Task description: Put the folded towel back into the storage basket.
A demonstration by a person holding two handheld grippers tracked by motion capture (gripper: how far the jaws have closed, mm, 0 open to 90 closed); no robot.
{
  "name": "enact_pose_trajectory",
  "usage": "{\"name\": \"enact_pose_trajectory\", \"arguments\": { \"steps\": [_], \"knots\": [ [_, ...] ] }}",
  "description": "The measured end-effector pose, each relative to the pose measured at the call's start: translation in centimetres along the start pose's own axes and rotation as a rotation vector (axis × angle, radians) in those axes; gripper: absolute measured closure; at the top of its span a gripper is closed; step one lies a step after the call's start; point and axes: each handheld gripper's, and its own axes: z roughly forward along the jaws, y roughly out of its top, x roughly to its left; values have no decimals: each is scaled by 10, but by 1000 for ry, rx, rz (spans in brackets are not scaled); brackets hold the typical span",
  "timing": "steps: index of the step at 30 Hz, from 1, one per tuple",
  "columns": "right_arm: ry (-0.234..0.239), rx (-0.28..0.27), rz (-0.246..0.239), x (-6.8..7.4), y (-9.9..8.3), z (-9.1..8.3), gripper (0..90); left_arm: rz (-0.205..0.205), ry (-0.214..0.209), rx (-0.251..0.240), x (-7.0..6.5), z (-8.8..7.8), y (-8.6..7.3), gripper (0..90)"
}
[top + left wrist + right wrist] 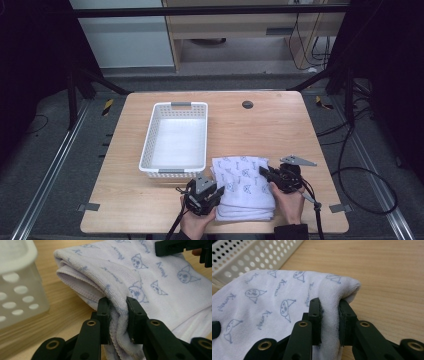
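Observation:
A folded white towel [245, 187] with a blue cartoon print lies near the table's front edge, right of centre. My left gripper [216, 192] is shut on the towel's left edge, and the cloth [150, 282] bunches up between its jaws [118, 317]. On the opposite side, my right gripper [264, 172] is shut on the right edge of the towel [274, 302], pinching a fold between its jaws [330, 320]. The other gripper's black tip [175, 247] shows at the top of the left gripper view. A hand holds each gripper from below.
A white perforated plastic basket [176, 140] stands empty just behind and left of the towel, close to my left gripper; its wall [17, 287] and rim [249, 255] show in both gripper views. A dark round grommet [247, 104] sits near the table's back edge.

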Motion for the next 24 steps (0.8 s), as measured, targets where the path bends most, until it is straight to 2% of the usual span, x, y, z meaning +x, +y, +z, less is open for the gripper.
{"name": "enact_pose_trajectory", "arguments": {
  "steps": [2,8,24],
  "knots": [
    [8,-33,-7,4,5,-8,758,12,0,-16,-2,-6,5,737],
    [11,-71,-12,11,12,-18,758,33,2,-34,-3,-15,14,737],
    [1,-143,-40,20,27,-34,758,84,8,-71,-8,-30,35,739]
  ]
}}
